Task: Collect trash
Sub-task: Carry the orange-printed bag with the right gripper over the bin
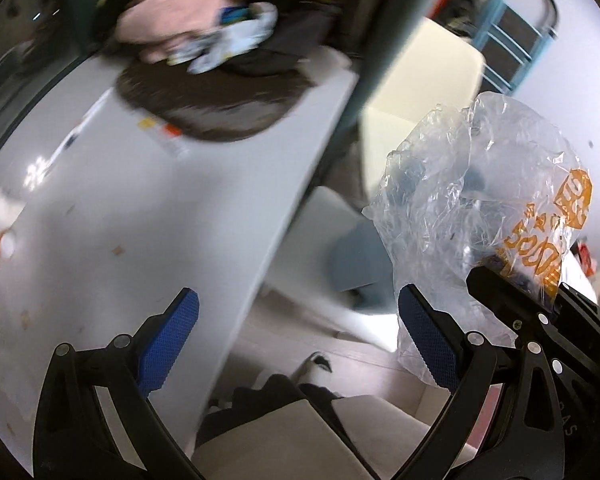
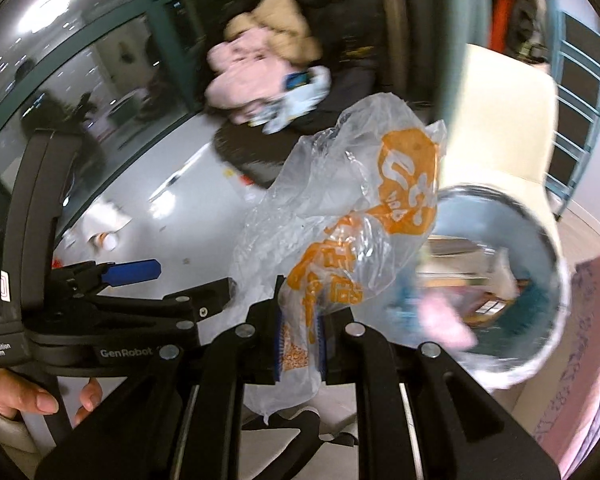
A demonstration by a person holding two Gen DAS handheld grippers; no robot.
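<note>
PROGRESS: you have one plastic bag [image 2: 340, 240] lifted, not yet binned; scraps remain on the surface [image 1: 148, 216] | TONGS: right tongs [image 2: 300, 354] clamped on the bag's lower end; left tongs [image 1: 296, 344] spread wide, empty | POSITION: bag just beside the bin [image 2: 540, 240], short of its rim | AXIS: long axis runs up and away from the tongs, printed end leaning binward.

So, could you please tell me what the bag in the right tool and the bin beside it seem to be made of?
Bag: thin clear plastic film, glossy, crinkled, with orange print. Bin: probably metal, judging by its shiny silvery rim, though blur leaves this open.
</note>
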